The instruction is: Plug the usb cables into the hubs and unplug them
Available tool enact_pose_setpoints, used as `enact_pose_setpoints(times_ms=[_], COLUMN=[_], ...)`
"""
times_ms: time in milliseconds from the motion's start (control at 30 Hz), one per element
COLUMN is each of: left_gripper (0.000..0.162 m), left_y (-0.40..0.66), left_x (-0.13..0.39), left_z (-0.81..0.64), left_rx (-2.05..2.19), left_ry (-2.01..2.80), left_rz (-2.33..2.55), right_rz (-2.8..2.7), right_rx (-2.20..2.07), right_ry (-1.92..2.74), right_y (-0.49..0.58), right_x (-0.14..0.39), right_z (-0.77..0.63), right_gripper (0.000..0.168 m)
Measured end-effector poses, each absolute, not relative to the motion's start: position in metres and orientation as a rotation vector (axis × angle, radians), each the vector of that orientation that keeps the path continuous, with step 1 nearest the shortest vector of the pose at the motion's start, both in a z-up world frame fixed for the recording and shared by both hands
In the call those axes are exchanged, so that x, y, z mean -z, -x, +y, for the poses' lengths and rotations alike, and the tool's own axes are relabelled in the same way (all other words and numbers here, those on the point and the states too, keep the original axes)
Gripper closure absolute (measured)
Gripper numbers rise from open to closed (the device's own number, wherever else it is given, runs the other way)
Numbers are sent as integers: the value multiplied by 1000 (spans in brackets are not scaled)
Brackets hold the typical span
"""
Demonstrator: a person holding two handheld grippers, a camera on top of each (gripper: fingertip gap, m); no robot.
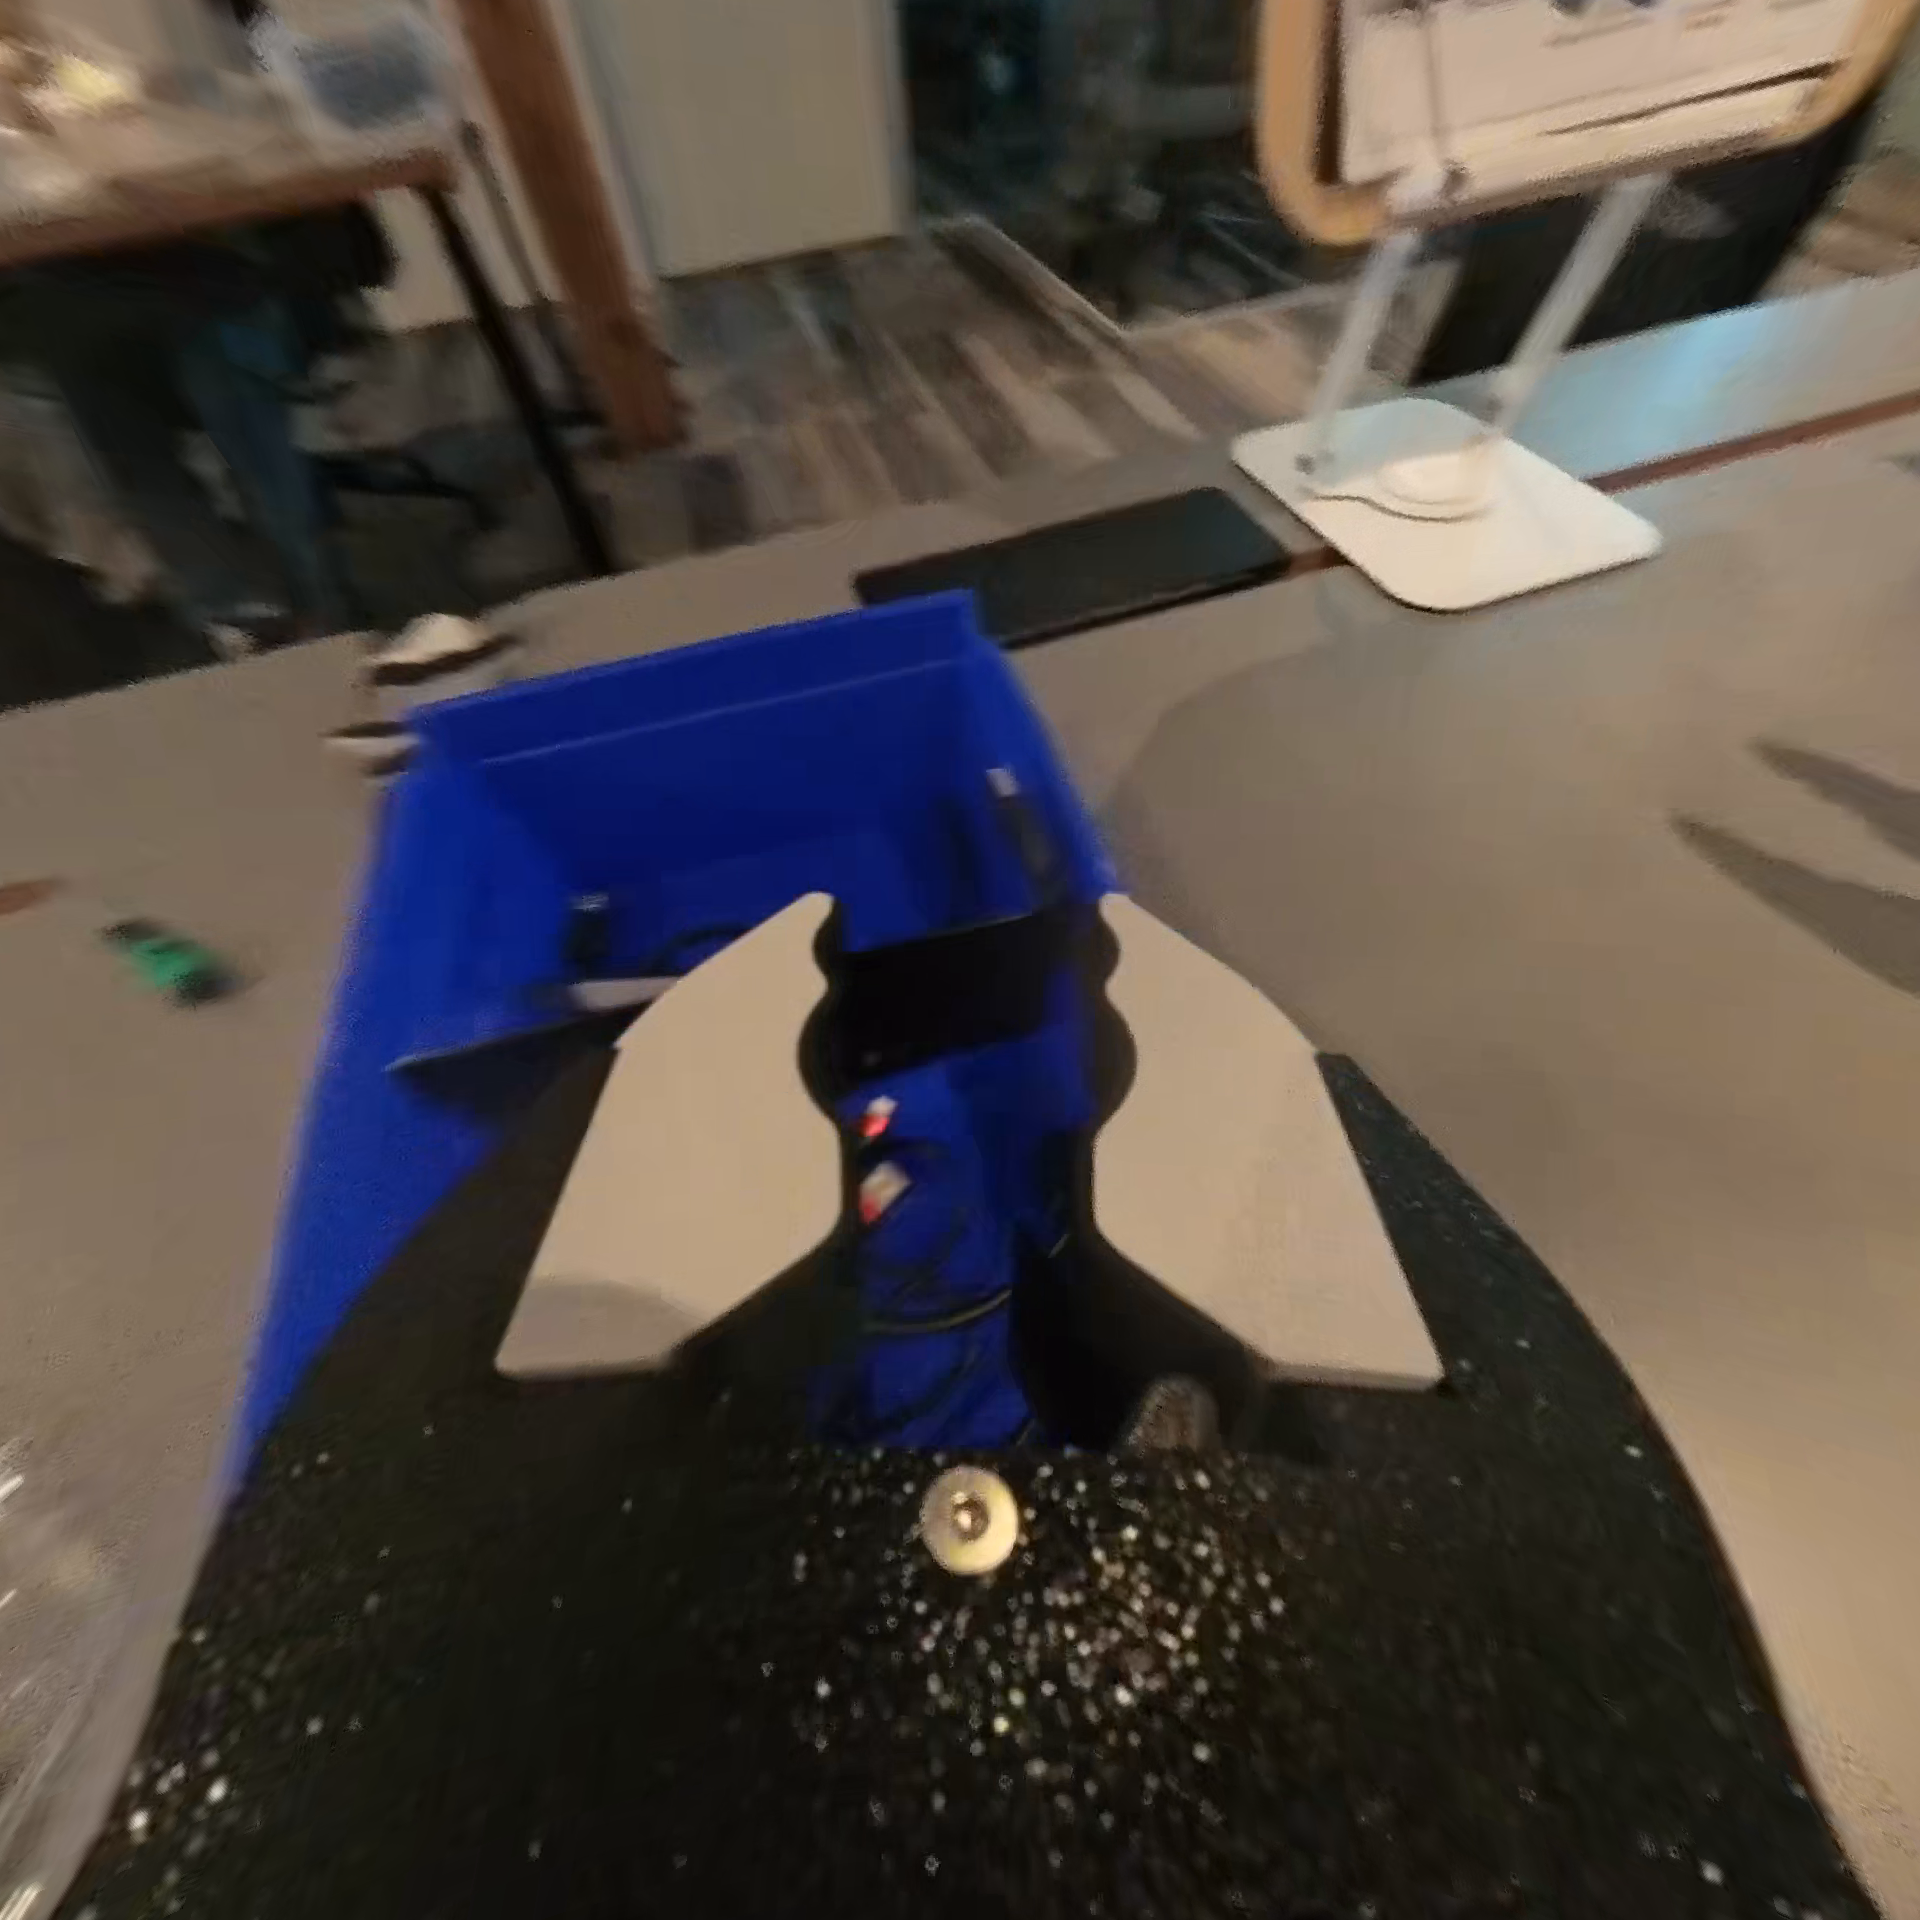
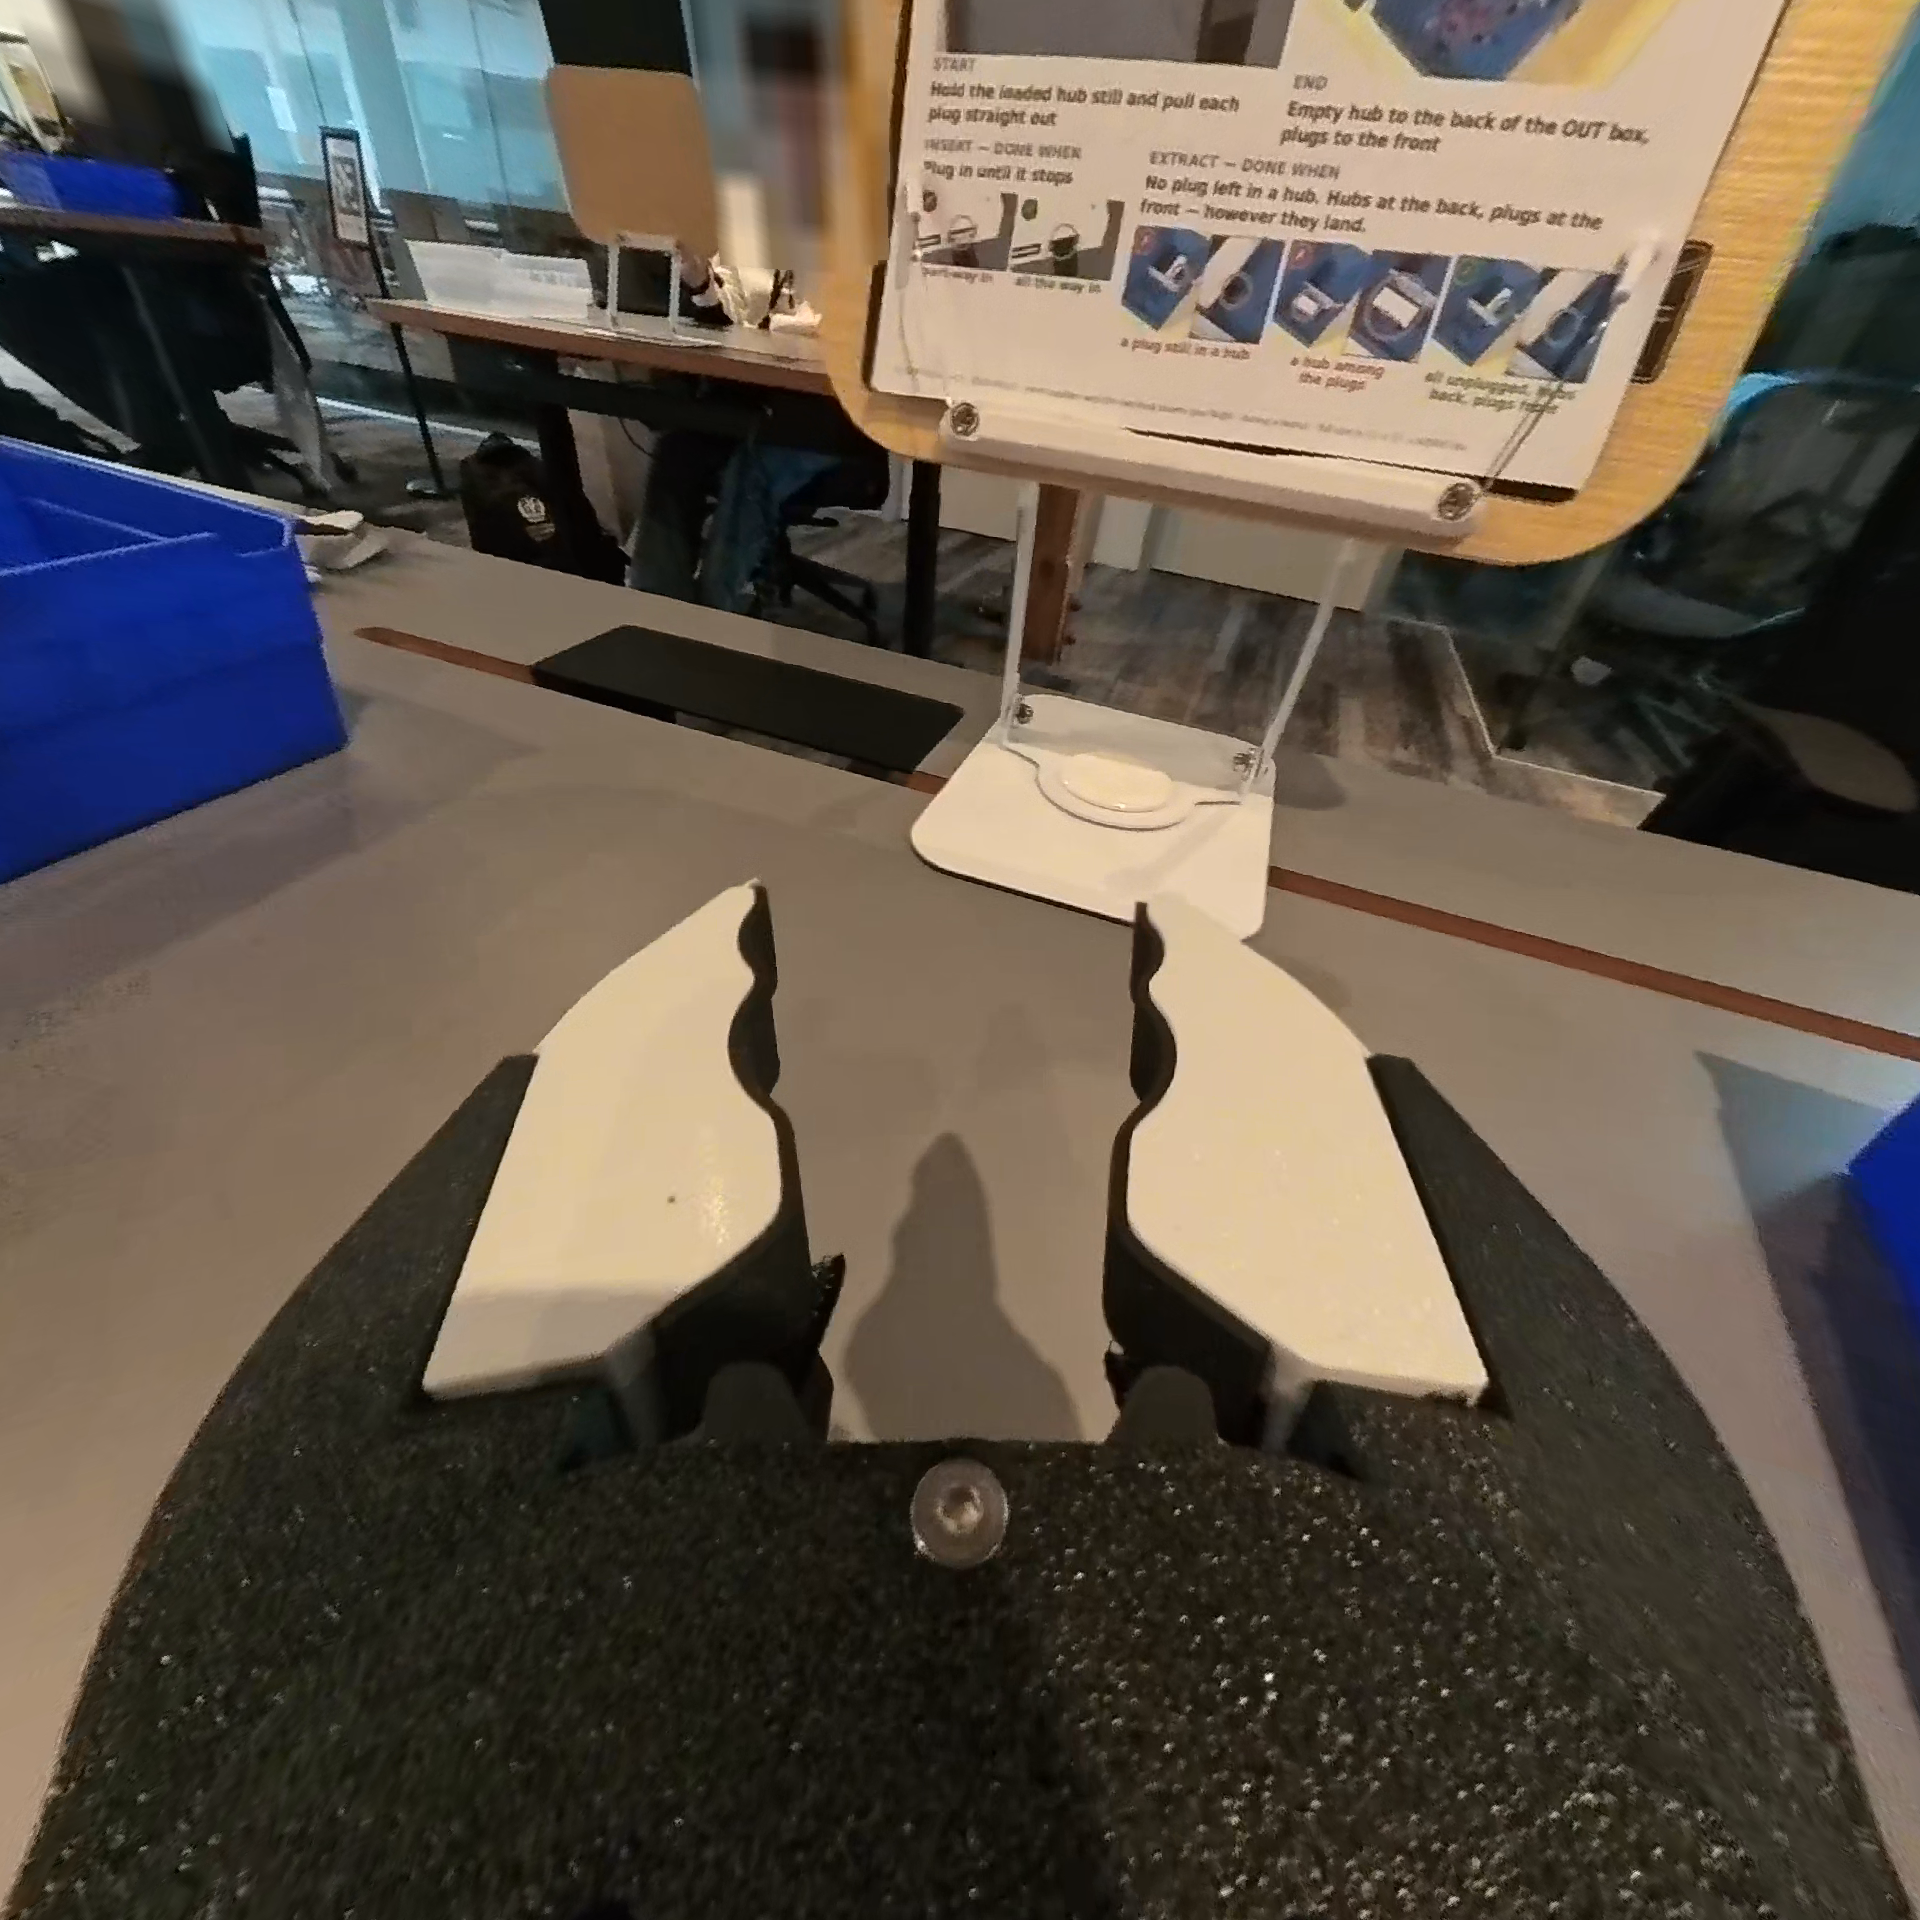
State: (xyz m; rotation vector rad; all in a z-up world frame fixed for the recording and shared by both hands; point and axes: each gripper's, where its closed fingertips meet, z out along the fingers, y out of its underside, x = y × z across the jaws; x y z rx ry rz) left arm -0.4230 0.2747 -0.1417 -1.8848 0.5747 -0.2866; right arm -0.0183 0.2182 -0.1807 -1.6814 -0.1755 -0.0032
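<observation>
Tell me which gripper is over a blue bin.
The left gripper: its jaws hold a black hub above the blue bin. The right gripper is open over the grey table.

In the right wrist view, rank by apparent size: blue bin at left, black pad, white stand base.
1. Blue bin, though cut off by the frame and nearer the camera.
2. Black pad and white stand base look alike; I won't rank them.

Grey tabletop (image 2: 644, 935) with dark wood strip; white stand (image 2: 1112, 821) holding instruction board (image 2: 1299, 260). Behind: wooden desks (image 2: 623, 338), plank floor (image 1: 883, 343), wooden post (image 1: 561, 208), glass partitions (image 2: 416, 114).
</observation>
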Motion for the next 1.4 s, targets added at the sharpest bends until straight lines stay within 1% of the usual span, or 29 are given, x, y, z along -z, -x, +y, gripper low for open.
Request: enact_pose_setpoints(times_ms=[33,133,333,433,500,633,700,833,900,1033,1167,1333,1400], left_gripper=[125,126,120,114,112,117,119,130,136,138,142,141,143], left_y=[409,387,376,374,383,416,436,459,455,454,464,463,468], left_x=[146,165,192,196,191,182,189,213,228,253,272,288,292], left_z=[281,305,331,339,352,386,400,415,413,408,412,425,430], left_rx=[352,444,425,417,351,206,95,-35,-6,-80,-324,-465,-558], left_ry=[1921,2085,2308,2336,2309,2325,2389,2550,2630,2680,2592,2473,2433], left_rz=[623,672,689,684,655,568,588,681,798,1180,1538,1728,1809], right_rz=[-185,-207,-230,-237,-240,-263,-285,-316,-323,-338,-368,-392,-398], right_rx=[3,11,10,14,13,12,30,52,49,28,24,17,19], right_ry=[1684,1695,1704,1701,1699,1694,1695,1702,1711,1738,1742,1741,1736], right_y=[20,23,26,27,28,35,38,41,43,47,54,61,63], right_x=[182,185,187,187,186,185,185,188,191,199,201,201,200], right_z=[218,219,219,218,218,217,217,218,219,222,222,222,221], right_gripper=[104,107,114,116,118,120,121,122,122,122,122,122,122])
